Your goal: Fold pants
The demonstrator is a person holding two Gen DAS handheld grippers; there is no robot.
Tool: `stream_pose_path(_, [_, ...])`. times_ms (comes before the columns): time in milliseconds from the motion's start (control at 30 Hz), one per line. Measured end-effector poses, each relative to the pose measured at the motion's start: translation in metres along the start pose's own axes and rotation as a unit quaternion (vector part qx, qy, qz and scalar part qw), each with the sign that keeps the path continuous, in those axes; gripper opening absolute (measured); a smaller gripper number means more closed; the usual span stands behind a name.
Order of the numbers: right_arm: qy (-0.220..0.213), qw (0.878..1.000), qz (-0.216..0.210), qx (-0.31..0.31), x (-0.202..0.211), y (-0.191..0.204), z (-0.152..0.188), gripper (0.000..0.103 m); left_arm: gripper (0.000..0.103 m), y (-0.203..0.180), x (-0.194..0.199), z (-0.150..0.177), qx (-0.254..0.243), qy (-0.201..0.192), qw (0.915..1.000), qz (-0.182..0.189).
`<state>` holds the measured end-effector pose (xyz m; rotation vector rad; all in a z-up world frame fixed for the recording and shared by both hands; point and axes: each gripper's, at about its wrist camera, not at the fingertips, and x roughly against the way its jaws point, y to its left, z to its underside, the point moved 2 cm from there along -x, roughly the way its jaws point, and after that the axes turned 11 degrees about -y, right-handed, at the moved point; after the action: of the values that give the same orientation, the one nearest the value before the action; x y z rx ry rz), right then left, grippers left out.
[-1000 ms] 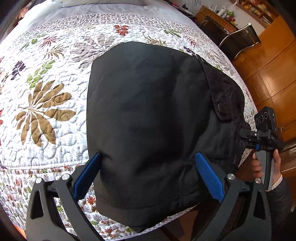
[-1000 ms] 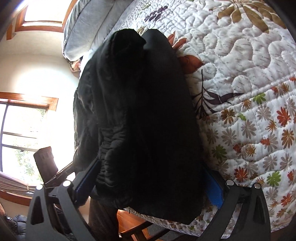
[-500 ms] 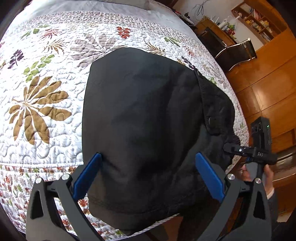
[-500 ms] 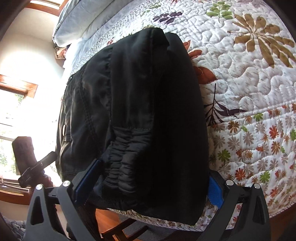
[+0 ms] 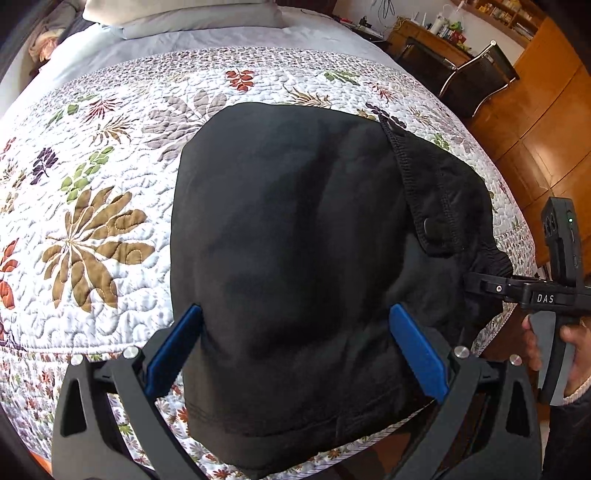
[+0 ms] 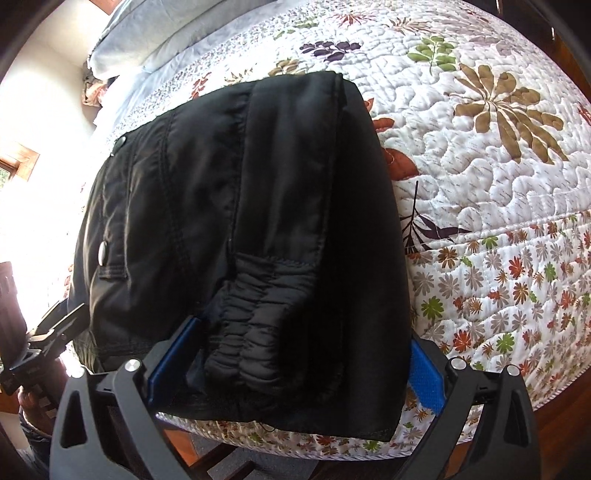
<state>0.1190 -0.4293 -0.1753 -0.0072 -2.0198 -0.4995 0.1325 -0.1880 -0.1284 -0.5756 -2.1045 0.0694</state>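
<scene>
At the near edge of the bed, the black folded pants (image 5: pixel 291 266) are seen lying in a thick, neat pile, with a small part hanging over the side. In the left wrist view, the left gripper (image 5: pixel 295 354) is held low over the near end of the pile, and its 2 blue fingers (image 5: pixel 173 347) are spread wide, 1 at each side of the cloth. Nothing is pinched by them. In the right wrist view, the right gripper (image 6: pixel 299 369) is held the same way at the other end, by the crinkled waistband (image 6: pixel 255 325), with its 2 fingers spread wide and nothing pinched. Several layers can be counted in the pile there, so most of the folding looks done. Perhaps 1 last fold or a little tidying is left; that cannot be told for sure. Under the pants, the white quilted bedspread with leaf and flower prints (image 5: pixel 92 221) is seen. Farther back, a pale grey pillow (image 5: pixel 192 18) is laid at the head of the bed, and a black chair (image 5: pixel 476 81) is stood by the wooden cupboards.
</scene>
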Motion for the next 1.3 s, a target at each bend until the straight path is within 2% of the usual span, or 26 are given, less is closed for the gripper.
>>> stream_pose_path(100, [-0.008, 1.0, -0.005, 0.009, 0.006, -0.002, 0.006, 0.1, 0.1, -0.001, 0.0, 0.0, -0.006, -0.004, 1.0, 0.002])
stream_pose_path(300, [-0.019, 0.999, 0.001, 0.043, 0.017, 0.007, 0.006, 0.092, 0.1, -0.002, 0.0, -0.002, -0.006, -0.01, 0.9998, 0.018])
stream_pose_path(533, [-0.02, 0.995, 0.045, 0.088, 0.028, 0.026, 0.004, 0.088, 0.1, 0.017, 0.002, -0.005, 0.018, -0.018, 0.9982, 0.054])
stream_pose_path(767, [-0.035, 0.985, 0.084, 0.148, 0.036, 0.042, 0.002, 0.085, 0.1, 0.04, 0.005, -0.01, 0.042, -0.018, 0.996, 0.077])
stream_pose_path(1000, [-0.051, 0.975, 0.102, 0.19, 0.036, 0.054, -0.001, 0.084, 0.1, 0.052, 0.008, -0.013, 0.047, -0.023, 0.9954, 0.08])
stream_pose_path(1300, [-0.062, 0.968, 0.112, 0.214, 0.025, 0.068, -0.015, 0.084, 0.1, 0.066, 0.013, -0.01, 0.059, -0.026, 0.9944, 0.083])
